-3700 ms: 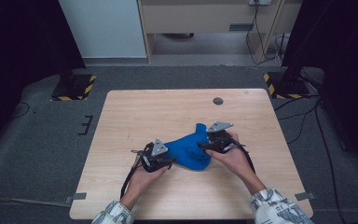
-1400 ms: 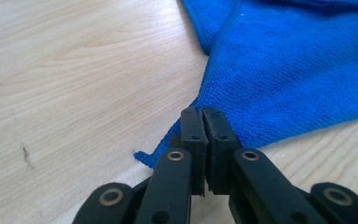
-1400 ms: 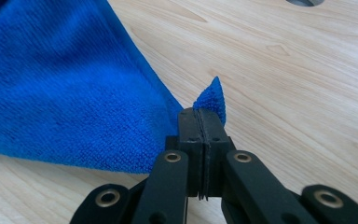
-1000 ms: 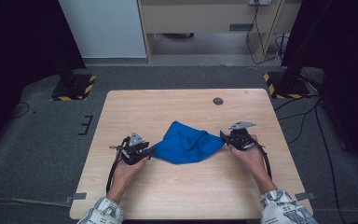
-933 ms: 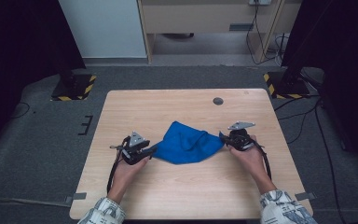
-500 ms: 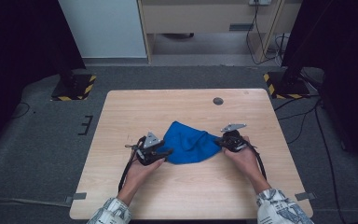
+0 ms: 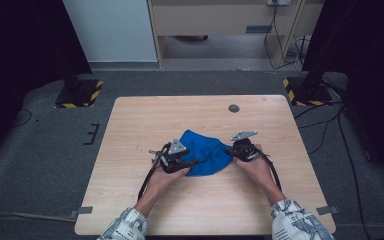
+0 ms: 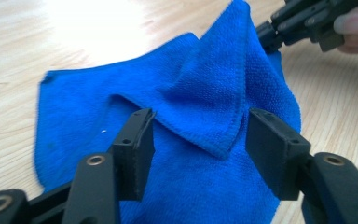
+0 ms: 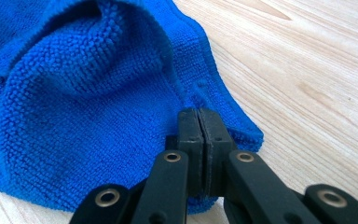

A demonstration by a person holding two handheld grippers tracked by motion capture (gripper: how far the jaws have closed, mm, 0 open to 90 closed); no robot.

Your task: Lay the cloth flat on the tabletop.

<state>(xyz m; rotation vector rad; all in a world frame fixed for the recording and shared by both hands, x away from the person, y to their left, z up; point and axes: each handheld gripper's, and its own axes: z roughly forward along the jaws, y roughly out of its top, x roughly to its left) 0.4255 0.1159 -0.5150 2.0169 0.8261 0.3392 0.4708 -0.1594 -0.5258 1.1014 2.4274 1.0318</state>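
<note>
One fold down: left tool (image 8: 193, 140) has just been opening, corner loose between jaws; right tool (image 9: 199, 135) clenched on cloth (image 7: 207, 157) edge at 3 o'clock; more folding left.

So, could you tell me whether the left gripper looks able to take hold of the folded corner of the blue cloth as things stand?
Probably yes: the left gripper has just been opening, and the blue cloth has its folded corner between the fingers, untouched, with nothing in the way.

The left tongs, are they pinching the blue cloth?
No, the left tongs stand open, with the blue cloth's folded corner loose between them.
</note>
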